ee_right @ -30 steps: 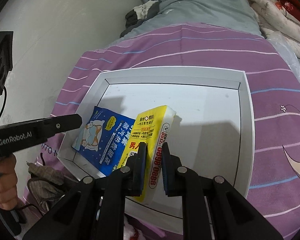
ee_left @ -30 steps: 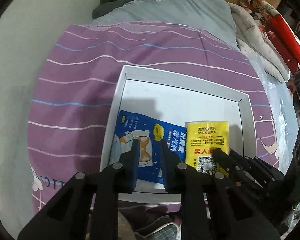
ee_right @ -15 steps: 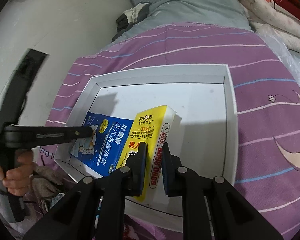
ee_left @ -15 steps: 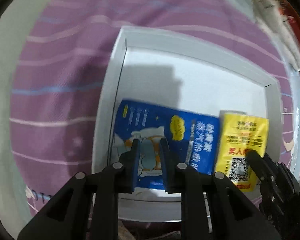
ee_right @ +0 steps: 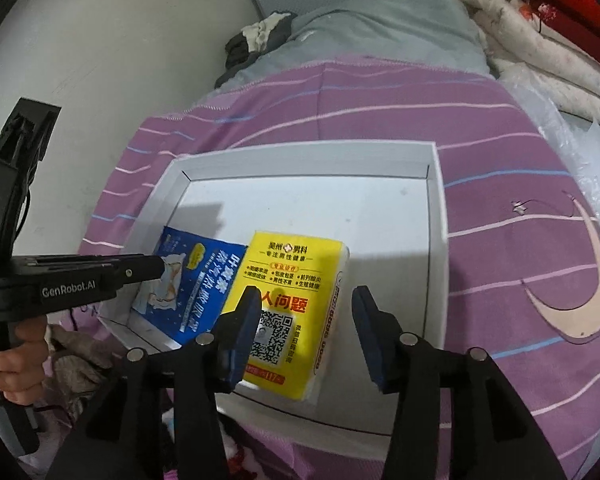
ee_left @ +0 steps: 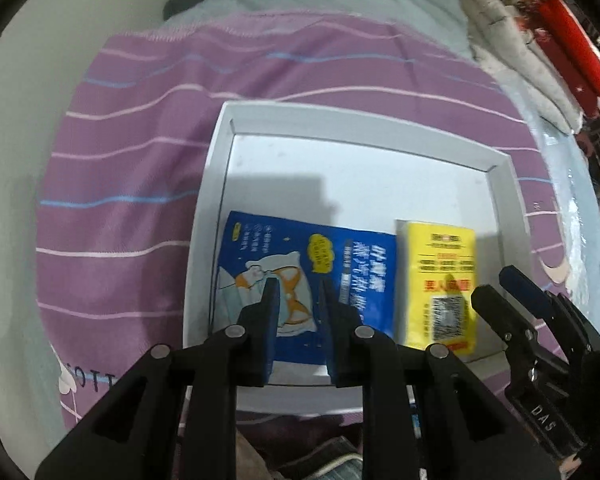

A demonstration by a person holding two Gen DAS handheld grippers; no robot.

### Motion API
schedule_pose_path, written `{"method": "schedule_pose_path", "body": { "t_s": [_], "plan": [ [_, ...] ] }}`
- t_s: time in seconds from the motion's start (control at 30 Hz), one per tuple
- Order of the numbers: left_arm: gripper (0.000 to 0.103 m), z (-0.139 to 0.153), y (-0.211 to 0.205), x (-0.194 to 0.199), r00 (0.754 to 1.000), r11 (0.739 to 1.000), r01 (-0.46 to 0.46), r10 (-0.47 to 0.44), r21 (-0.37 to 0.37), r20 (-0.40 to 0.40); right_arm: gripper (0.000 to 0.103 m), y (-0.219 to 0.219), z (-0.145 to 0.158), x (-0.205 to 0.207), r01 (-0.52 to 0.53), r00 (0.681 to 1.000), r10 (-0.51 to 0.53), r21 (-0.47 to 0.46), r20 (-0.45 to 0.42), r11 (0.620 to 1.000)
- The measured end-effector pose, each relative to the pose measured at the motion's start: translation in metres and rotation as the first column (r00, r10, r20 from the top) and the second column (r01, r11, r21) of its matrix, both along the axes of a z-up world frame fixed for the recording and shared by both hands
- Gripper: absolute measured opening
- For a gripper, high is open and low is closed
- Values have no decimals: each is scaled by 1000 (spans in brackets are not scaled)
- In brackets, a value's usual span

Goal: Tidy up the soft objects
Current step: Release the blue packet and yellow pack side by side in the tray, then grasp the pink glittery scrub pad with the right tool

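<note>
While its jaws are opening, right gripper [ee_right: 306, 334] straddles yellow pack [ee_right: 288, 300], lying flat in white tray [ee_right: 300, 160]. Left gripper [ee_left: 296, 302], narrowly parted, hovers over blue packet [ee_left: 300, 276] just left.

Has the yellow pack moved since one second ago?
Yes. The yellow pack stood tilted on edge; now it lies flat in the white tray, beside the blue pouch.

Lying flat in the near left corner of a shallow white tray [ee_right: 436, 216]: a blue soft pouch [ee_right: 198, 296] printed with a pillow picture, a yellow cloud badge and white lettering. Lying face up just right of it, long edges side by side: a yellow tissue pack [ee_right: 288, 312] with white sides, red characters and a QR code.
</note>
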State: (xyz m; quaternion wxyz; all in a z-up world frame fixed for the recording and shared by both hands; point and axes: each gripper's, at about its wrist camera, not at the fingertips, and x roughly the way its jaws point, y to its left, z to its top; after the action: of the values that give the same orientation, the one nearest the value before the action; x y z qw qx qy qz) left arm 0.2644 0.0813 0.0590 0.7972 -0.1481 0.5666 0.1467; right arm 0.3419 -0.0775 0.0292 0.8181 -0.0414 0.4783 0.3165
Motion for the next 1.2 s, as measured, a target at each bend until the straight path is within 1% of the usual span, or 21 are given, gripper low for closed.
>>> {"method": "schedule_pose_path", "body": {
  "t_s": [0.1, 0.17, 0.23, 0.3, 0.33, 0.37, 0.43, 0.47, 0.57, 0.63, 0.7, 0.73, 0.77, 0.87, 0.9, 0.93, 0.97, 1.0, 1.07, 1.13, 1.2],
  "plan": [
    [22, 12, -7, -7, 999, 1000, 6, -7, 23, 32, 47, -7, 13, -1, 16, 1000, -16, 16, 5, 1000],
    [28, 21, -11, -11, 998, 999, 9, -11, 38, 55, 47, -11, 24, -4, 27, 1000, -27, 28, 14, 999],
    [31, 31, -14, -15, 997, 999, 10, -14, 48, 80, 53, -15, 35, -6, 43, 999, -43, 38, 13, 998],
    [31, 42, -17, -19, 996, 998, 2, -8, 68, 94, 70, -20, 46, -7, 88, 996, -88, 39, 6, 995],
    [31, 46, -20, -18, 995, 997, -4, -3, 71, 102, 72, -22, 52, -6, 124, 992, -124, 33, 0, 992],
    [31, 51, -19, -13, 994, 998, -9, 1, 68, 108, 72, -24, 60, -4, 156, 988, -156, 43, -6, 987],
    [31, 61, -22, -11, 993, 999, -14, 10, 32, 122, 74, -28, 75, -2, 186, 982, -186, 88, -16, 979],
    [31, 64, -22, -8, 992, 1000, -18, 15, 16, 127, 81, -30, 84, -1, 208, 978, -207, 107, -22, 972],
    [32, 72, -28, -2, 989, 999, -37, 38, -6, 145, 82, -33, 106, 1, 264, 964, -264, 130, -17, 956],
    [33, 71, -34, -5, 987, 999, -52, 53, -9, 150, 82, -38, 112, -1, 324, 945, -326, 137, -12, 936],
    [35, 66, -41, -12, 988, 998, -47, 51, -31, 149, 82, -50, 107, -5, 408, 913, -404, 91, -56, 908],
    [36, 61, -45, -17, 989, 998, -26, 34, -55, 147, 82, -58, 100, -9, 436, 897, -427, 69, -113, 897],
    [36, 56, -49, -22, 990, 997, -8, 18, -74, 143, 82, -64, 94, -13, 443, 889, -429, 68, -157, 894],
    [36, 42, -57, -39, 990, 993, 9, 8, -119, 138, 82, -81, 74, -30, 435, 876, -390, 117, -283, 893],
    [36, 39, -59, -43, 990, 991, 6, 12, -130, 137, 82, -86, 67, -34, 430, 873, -376, 122, -312, 895],
    [36, 35, -61, -50, 991, 989, 6, 14, -145, 135, 82, -89, 61, -37, 427, 867, -370, 116, -333, 897],
    [36, 32, -62, -55, 991, 989, 11, 9, -149, 135, 82, -94, 53, -41, 425, 860, -366, 102, -356, 900],
    [36, 31, -65, -61, 990, 989, 27, -6, -143, 142, 82, -97, 48, -45, 419, 859, -359, 101, -365, 902],
    [36, 29, -66, -68, 988, 989, 48, -26, -140, 152, 82, -102, 36, -52, 382, 863, -306, 124, -402, 916],
    [36, 28, -63, -74, 987, 985, 59, -33, -161, 158, 82, -107, 24, -54, 362, 858, -263, 154, -442, 919],
    [36, 27, -58, -78, 987, 979, 42, -10, -199, 162, 83, -109, 11, -53, 345, 848, -222, 185, -482, 920]
  ]
}}
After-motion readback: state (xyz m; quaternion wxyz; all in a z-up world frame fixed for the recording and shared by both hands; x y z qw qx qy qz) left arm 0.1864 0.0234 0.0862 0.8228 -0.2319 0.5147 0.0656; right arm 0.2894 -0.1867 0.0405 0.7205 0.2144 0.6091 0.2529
